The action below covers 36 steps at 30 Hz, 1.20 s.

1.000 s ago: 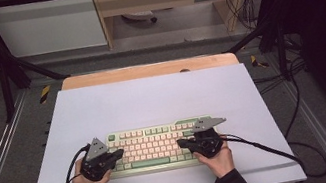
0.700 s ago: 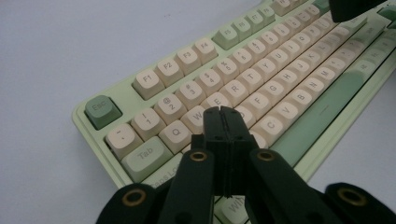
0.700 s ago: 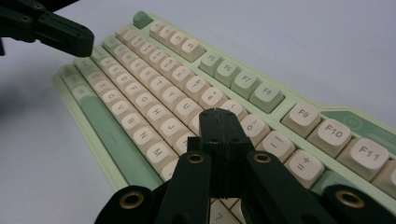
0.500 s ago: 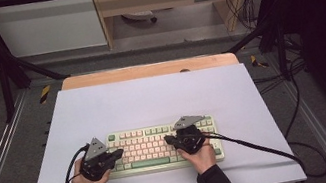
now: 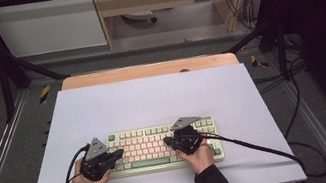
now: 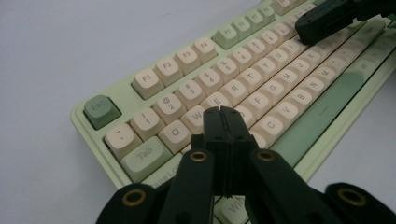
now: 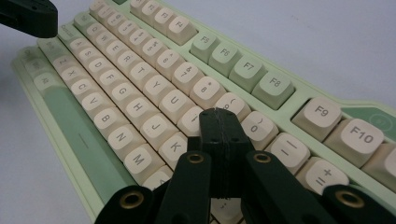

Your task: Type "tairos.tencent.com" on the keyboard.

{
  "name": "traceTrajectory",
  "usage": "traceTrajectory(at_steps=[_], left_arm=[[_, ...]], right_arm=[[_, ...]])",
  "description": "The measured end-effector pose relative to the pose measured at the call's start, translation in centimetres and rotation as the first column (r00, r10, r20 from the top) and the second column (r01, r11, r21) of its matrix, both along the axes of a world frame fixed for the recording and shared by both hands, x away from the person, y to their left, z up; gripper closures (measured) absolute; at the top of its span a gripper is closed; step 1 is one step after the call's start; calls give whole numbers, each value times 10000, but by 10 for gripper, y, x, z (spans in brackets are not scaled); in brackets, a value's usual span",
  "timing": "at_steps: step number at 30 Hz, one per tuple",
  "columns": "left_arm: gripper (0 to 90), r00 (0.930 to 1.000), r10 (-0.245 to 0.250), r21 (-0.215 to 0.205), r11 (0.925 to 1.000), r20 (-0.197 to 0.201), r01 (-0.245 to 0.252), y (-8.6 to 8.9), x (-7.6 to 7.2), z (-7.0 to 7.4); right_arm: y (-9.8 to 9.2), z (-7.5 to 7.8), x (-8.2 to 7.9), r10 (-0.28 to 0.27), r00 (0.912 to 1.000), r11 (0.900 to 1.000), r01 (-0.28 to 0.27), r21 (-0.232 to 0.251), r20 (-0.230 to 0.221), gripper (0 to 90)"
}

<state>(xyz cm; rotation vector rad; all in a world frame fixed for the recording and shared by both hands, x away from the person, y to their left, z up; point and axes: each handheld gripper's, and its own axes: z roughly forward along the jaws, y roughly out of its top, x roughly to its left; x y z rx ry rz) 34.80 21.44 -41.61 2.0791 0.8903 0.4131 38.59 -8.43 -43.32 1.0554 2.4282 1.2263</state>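
The left gripper (image 6: 223,116) has its two black jaws pressed together with nothing between them, its joined tip poised just above the pale green and cream mechanical keyboard (image 6: 243,88), over the letter keys around W, E and S at that end of the board. The right gripper (image 7: 219,122) is pressed together in the same way and empty, its tip just over the cream keys near I, O and K; whether either tip touches a keycap cannot be told. From above, the left gripper (image 5: 103,159) sits at the near left part of the keyboard (image 5: 160,143) and the right gripper (image 5: 185,139) right of its middle, each held in a hand that comes in from the near edge. The keyboard lies flat on the white tabletop (image 5: 152,98), just ahead of both hands.

The step in hand looks like typing with the closed tips used as single fingers. The next move calls for a short, straight press on one chosen keycap, centred so the tip does not catch a neighbour, then a clean lift
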Motion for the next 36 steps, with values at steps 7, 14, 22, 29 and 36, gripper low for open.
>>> traceTrajectory(at_steps=[7, 14, 22, 29, 36], left_arm=[[900, 10000, -2, -22, 10000, 30, 2, 0, 0, 2], [900, 10000, -32, -37, 10000, 23, 32, -2, 0, 4], [900, 9999, -101, 30, 9999, 35, 101, -7, 4, 7], [900, 10000, -60, 121, 9999, -66, 61, -13, 11, 7], [900, 9998, 19, 213, 9998, -197, -15, -17, 17, -1]], right_arm=[[-7, 15, -5, 112, 9997, 9993, -119, 345, 213, 900], [-14, 21, -12, 349, 9990, 9988, -359, 342, 294, 900], [-26, 23, -18, 426, 9987, 9984, -437, 355, 296, 900], [-41, 22, -22, 356, 9991, 9986, -365, 373, 252, 900], [-50, 17, -27, 298, 9993, 9983, -308, 494, 203, 900]])
